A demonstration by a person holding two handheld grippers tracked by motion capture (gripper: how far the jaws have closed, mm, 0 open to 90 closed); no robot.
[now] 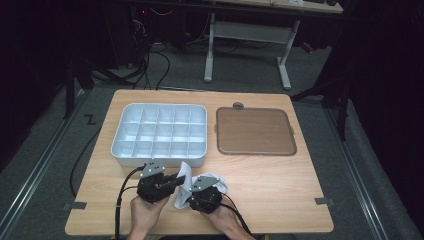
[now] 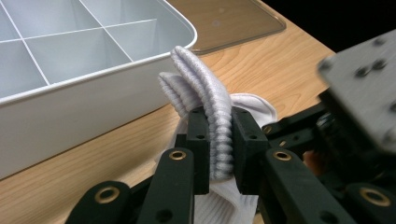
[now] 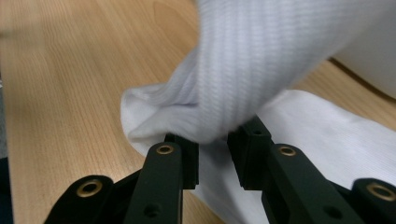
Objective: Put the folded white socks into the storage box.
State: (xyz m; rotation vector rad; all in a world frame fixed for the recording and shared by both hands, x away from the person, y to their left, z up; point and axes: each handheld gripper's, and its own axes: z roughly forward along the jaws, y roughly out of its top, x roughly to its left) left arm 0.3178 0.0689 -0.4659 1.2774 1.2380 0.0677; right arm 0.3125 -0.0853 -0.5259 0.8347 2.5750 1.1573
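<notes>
Place: I am working in what looks like a lab or a recording room, not a home.
Surface: a small light wood surface (image 1: 280, 175) stands alone in the middle of the floor.
Floor: grey carpet (image 1: 350, 165), with metal rails (image 1: 35, 175) running along both sides of the surface.
Cables: black cables (image 1: 160, 65) lie loose on the floor behind it.
Background: a white-legged desk (image 1: 250, 30) stands at the back, and dark equipment with a small red light (image 1: 143, 11) sits at the far left.
Lighting: my surface is lit, while the room around it is dark.
</notes>
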